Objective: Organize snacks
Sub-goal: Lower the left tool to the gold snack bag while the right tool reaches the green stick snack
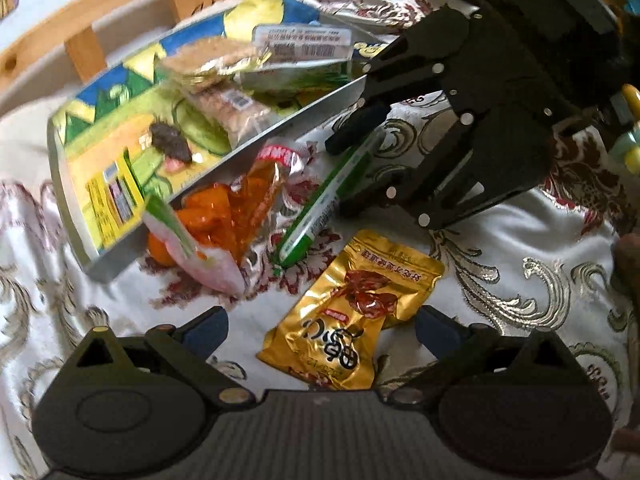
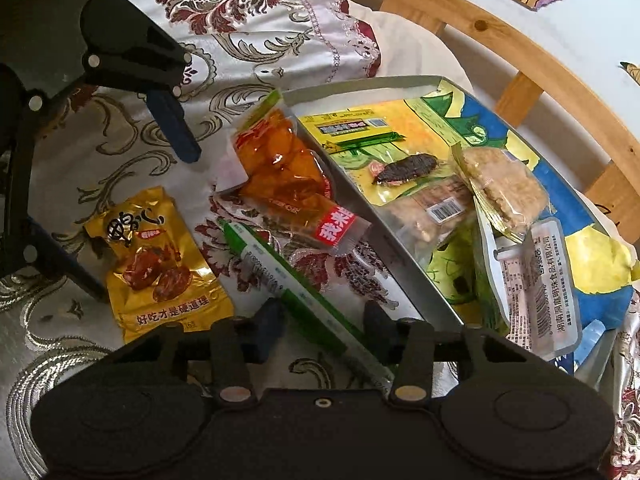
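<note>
Right gripper [image 2: 324, 326] is angled low over the tablecloth, fingers straddling the green stick pack [image 2: 296, 292] without pinching; left gripper [image 1: 320, 326] hovers wide open, empty, above the gold pouch [image 1: 352, 308].

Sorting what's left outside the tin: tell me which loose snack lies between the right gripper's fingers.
The long green-and-white stick pack. It runs between the right gripper fingers; the gold pouch and orange pack lie clear of them.

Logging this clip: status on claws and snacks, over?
Right claw straddling green stick pack, not shut. Left claw open above gold packet. Orange packet lies against tray.
</note>
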Action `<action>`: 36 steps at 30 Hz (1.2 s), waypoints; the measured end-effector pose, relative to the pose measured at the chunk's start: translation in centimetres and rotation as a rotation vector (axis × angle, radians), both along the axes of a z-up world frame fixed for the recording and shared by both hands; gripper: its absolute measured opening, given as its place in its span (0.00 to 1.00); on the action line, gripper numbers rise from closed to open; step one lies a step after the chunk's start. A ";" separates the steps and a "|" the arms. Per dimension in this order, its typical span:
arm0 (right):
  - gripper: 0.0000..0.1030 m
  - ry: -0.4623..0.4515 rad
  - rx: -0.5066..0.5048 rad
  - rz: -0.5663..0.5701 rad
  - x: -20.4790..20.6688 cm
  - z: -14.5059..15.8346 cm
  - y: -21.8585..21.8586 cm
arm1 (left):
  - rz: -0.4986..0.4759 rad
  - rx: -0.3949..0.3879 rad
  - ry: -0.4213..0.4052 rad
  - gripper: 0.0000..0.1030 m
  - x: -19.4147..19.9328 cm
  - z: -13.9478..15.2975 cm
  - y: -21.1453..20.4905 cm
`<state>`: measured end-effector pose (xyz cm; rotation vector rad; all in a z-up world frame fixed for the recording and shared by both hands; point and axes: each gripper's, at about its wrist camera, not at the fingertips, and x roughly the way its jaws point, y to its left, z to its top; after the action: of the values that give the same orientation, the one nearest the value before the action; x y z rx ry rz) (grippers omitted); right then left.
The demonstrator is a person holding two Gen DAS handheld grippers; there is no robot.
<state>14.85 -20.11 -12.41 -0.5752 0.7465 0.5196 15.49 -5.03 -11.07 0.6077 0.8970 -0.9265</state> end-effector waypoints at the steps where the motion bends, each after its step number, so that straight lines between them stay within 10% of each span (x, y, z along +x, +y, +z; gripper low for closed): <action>1: 0.46 0.000 -0.002 -0.002 0.0 0.0 0.0 | 0.007 -0.004 0.026 0.96 0.2 0.0 0.1; 17: 0.35 0.110 0.016 -0.094 -0.2 0.7 -0.4 | 0.016 -0.041 0.266 0.85 0.9 0.3 1.0; 26: 0.42 0.247 0.238 -0.187 -0.5 2.5 -3.0 | 0.024 -0.054 0.184 0.89 0.3 0.4 1.1; 36: 0.35 0.228 0.146 -0.183 0.4 1.1 -2.1 | 0.076 -0.059 0.213 0.77 1.7 -0.5 0.2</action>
<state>15.28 -22.25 -11.30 -0.3104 0.9592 0.4692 17.18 -4.83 -11.59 0.4263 1.0716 -0.9579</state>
